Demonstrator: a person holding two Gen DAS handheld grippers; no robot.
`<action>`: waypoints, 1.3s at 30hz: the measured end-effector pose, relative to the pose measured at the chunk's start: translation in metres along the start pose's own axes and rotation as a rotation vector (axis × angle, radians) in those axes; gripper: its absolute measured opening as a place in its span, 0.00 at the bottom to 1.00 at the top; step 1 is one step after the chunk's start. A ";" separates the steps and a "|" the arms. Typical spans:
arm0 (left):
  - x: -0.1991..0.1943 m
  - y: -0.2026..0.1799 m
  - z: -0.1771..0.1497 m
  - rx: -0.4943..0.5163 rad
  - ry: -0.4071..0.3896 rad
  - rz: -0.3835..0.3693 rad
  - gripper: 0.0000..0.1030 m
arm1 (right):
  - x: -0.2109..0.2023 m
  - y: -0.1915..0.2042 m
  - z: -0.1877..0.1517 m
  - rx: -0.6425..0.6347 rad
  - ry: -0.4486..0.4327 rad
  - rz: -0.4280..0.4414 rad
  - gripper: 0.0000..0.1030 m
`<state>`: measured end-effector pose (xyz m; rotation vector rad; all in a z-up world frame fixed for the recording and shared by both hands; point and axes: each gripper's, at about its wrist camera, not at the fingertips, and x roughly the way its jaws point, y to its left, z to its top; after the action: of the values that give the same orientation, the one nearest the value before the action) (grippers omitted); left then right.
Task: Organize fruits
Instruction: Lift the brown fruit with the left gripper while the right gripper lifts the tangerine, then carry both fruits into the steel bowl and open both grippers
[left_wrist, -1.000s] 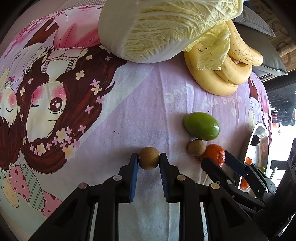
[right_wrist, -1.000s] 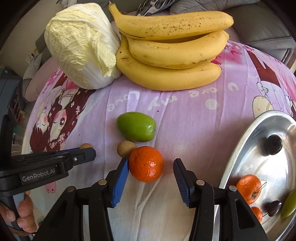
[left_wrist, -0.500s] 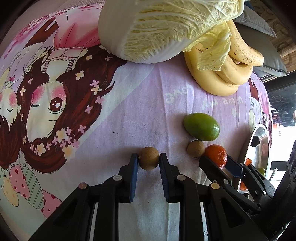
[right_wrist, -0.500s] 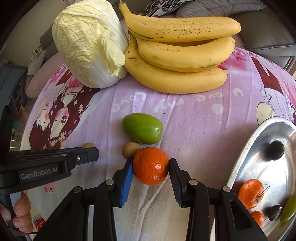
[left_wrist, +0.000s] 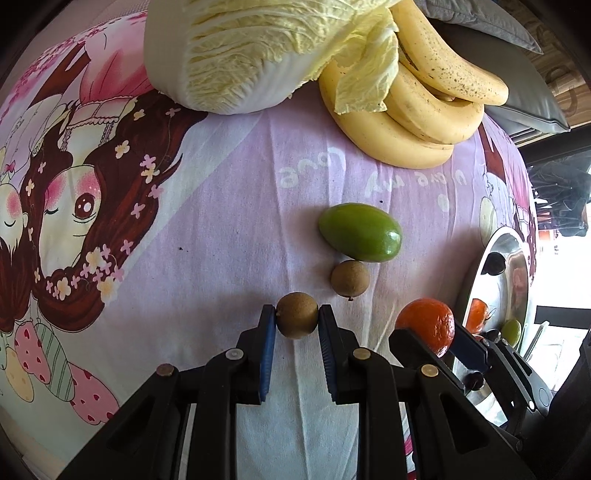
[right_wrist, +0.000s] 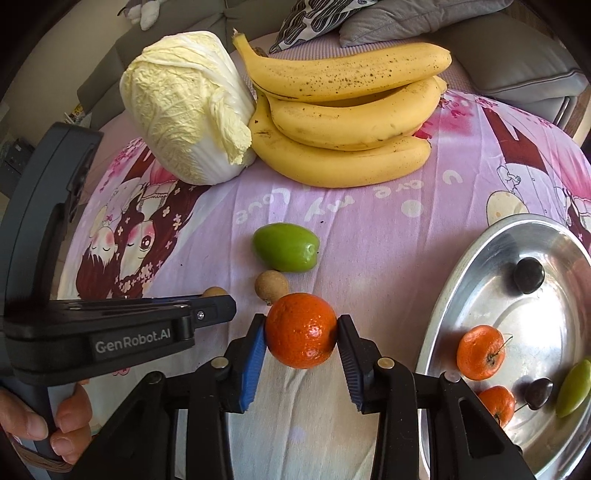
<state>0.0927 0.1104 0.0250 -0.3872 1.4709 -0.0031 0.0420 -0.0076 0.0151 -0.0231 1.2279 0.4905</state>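
My left gripper (left_wrist: 297, 320) is shut on a small round brown fruit (left_wrist: 297, 319), held just above the pink cartoon cloth. My right gripper (right_wrist: 301, 330) is shut on an orange mandarin (right_wrist: 301, 331), lifted off the cloth; that mandarin (left_wrist: 425, 325) also shows at the right of the left wrist view. A second brown fruit (right_wrist: 271, 286) and a green oval fruit (right_wrist: 286, 246) lie on the cloth just beyond both grippers. The left gripper's tip (right_wrist: 218, 306) reaches in from the left in the right wrist view.
A steel tray (right_wrist: 436, 332) at the right holds two mandarins, dark plums and a green fruit. A bunch of bananas (right_wrist: 351, 122) and a napa cabbage (right_wrist: 188, 118) lie at the far side. Grey cushions (right_wrist: 517, 70) sit behind. A person's hand (right_wrist: 55, 417) grips the left handle.
The right gripper's jaws closed on the mandarin and lifted it. The left gripper kept its hold on the brown fruit and shifted toward the right, nearer the other fruits.
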 end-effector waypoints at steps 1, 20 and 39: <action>0.000 -0.004 0.000 0.007 0.006 0.004 0.23 | -0.002 -0.001 -0.001 0.005 -0.001 0.000 0.40; 0.001 -0.128 0.016 0.214 0.032 0.056 0.23 | -0.048 -0.059 -0.002 0.144 -0.066 -0.020 0.40; 0.049 -0.232 0.031 0.322 0.083 0.026 0.23 | -0.073 -0.156 -0.025 0.403 -0.119 -0.088 0.40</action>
<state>0.1821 -0.1109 0.0387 -0.1064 1.5265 -0.2352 0.0595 -0.1799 0.0342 0.2897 1.1843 0.1586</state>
